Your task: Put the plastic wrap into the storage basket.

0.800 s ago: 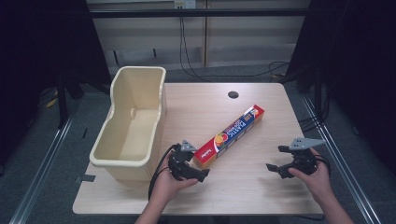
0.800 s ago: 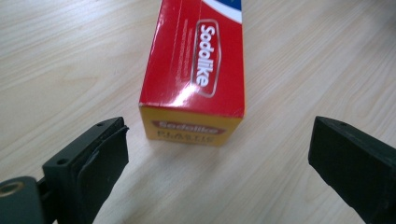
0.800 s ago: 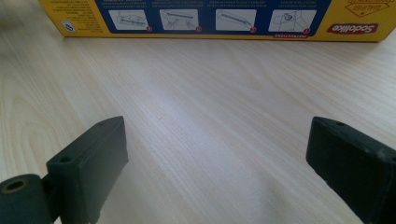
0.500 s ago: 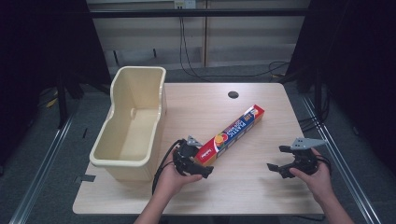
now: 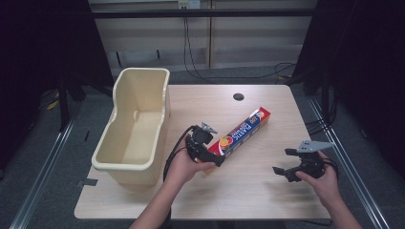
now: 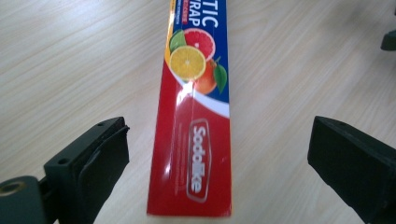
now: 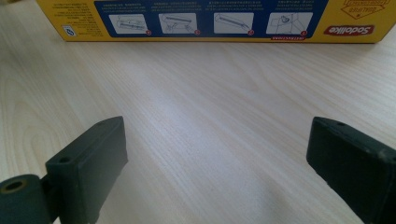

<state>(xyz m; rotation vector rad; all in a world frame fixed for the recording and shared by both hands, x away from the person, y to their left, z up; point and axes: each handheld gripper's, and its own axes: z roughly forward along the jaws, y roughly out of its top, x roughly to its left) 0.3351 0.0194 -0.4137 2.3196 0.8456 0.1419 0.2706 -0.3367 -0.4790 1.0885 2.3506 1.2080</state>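
Plainly, the spread left claw (image 6: 219, 154) straddles a "Sodolike" plastic wrap box (image 6: 196, 116); right claw (image 7: 219, 154) spread.

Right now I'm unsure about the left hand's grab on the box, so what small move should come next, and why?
Probably close the left gripper on the wrap box. Its jaws stand open on either side of the box's near end, which lies flat on the table; nothing is gripped yet.
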